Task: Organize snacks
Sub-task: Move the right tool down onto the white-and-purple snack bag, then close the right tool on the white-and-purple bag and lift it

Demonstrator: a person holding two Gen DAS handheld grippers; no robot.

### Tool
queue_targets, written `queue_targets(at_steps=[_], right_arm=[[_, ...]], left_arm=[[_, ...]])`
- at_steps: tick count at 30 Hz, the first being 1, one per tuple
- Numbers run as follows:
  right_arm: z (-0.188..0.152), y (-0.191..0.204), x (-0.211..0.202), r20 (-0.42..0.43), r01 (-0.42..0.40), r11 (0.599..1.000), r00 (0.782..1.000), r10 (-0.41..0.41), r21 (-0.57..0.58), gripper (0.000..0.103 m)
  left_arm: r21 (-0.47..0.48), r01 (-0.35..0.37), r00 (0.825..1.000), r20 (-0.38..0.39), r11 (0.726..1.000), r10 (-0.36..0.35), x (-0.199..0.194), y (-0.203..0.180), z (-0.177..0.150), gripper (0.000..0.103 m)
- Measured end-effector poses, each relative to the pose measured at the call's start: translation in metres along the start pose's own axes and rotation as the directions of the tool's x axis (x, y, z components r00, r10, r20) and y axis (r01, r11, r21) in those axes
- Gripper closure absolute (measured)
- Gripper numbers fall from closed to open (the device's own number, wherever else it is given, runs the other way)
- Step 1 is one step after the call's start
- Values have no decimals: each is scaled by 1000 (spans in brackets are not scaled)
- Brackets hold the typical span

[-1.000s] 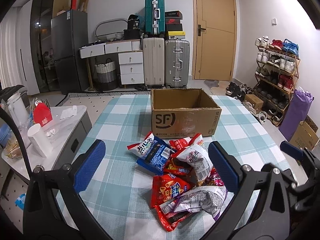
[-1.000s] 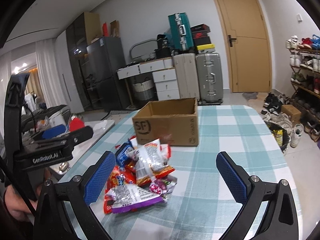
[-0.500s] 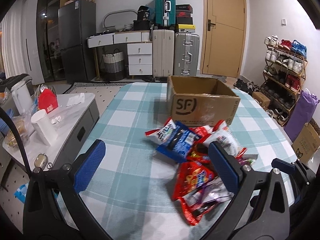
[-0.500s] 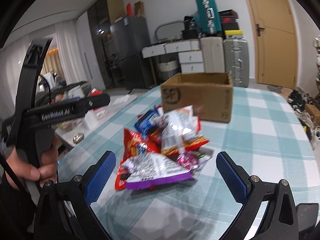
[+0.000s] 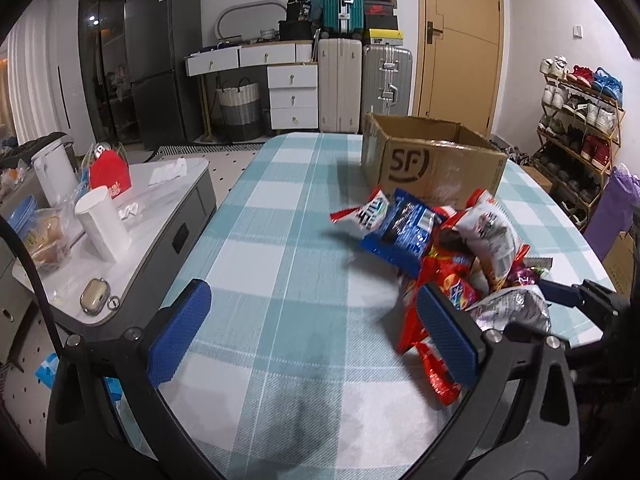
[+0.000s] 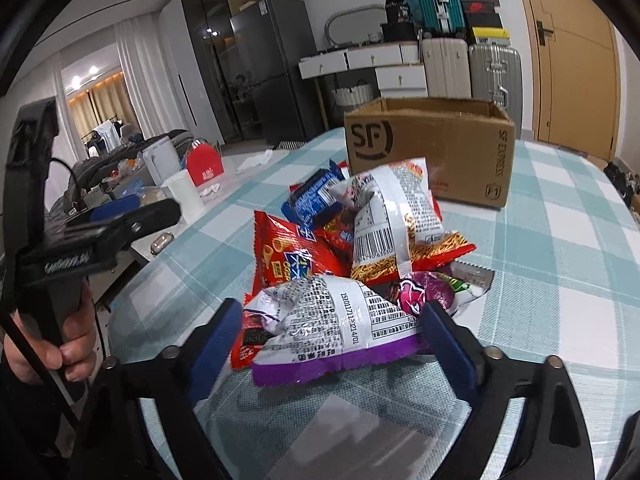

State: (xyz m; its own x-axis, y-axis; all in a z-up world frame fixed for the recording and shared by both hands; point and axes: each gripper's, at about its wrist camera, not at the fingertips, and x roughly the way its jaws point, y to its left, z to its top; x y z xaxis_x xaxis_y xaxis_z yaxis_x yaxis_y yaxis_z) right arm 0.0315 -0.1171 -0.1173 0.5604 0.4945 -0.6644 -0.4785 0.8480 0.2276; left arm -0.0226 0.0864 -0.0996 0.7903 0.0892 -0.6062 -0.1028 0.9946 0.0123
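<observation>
On the worktop [image 5: 280, 240], snack bags [image 6: 352, 248] block the box [image 6: 440, 160]; right claw [image 6: 330, 344] narrows, released, around the purple bag [image 6: 332, 332]; left claw [image 5: 316, 332] released.

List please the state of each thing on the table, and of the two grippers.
Cardboard box: upright, top open, inside hidden.
Snack packets: piled loosely in front of the box, none inside that shows.
Purple-edged packet: lying between the right gripper's fingers, not yet pinched.
Right gripper: open, jaws have just been closing.
Left gripper: open, empty, beside the pile.
</observation>
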Motion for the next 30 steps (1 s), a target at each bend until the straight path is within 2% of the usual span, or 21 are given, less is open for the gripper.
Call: queue_targets(at_steps=[5, 9, 11, 20, 26, 30], right_arm=[[1, -2, 0, -11, 4, 1000, 1000, -4, -5, 20], [-1, 5, 0, -24, 29, 998, 999, -30, -57, 23], [-3, 8, -3, -23, 26, 997, 999, -27, -75, 31], [-14, 25, -8, -17, 67, 982, 997, -71, -178, 39], [-15, 16, -15, -10, 25, 994, 1000, -26, -108, 42], [-12, 3, -21, 2, -29, 999, 1000, 29, -14, 47]], left_arm=[[-8, -2, 1000, -18, 1000, 2, 0, 4, -4, 0], [-8, 0, 1000, -23, 1000, 0, 1, 4, -6, 0], [-8, 0, 1000, -25, 1000, 0, -2, 4, -7, 0], [-9, 3, 1000, -16, 1000, -4, -9, 4, -3, 0], [-12, 10, 1000, -14, 1000, -10, -12, 5, -3, 0], [-14, 14, 1000, -17, 1000, -14, -11, 4, -3, 1]])
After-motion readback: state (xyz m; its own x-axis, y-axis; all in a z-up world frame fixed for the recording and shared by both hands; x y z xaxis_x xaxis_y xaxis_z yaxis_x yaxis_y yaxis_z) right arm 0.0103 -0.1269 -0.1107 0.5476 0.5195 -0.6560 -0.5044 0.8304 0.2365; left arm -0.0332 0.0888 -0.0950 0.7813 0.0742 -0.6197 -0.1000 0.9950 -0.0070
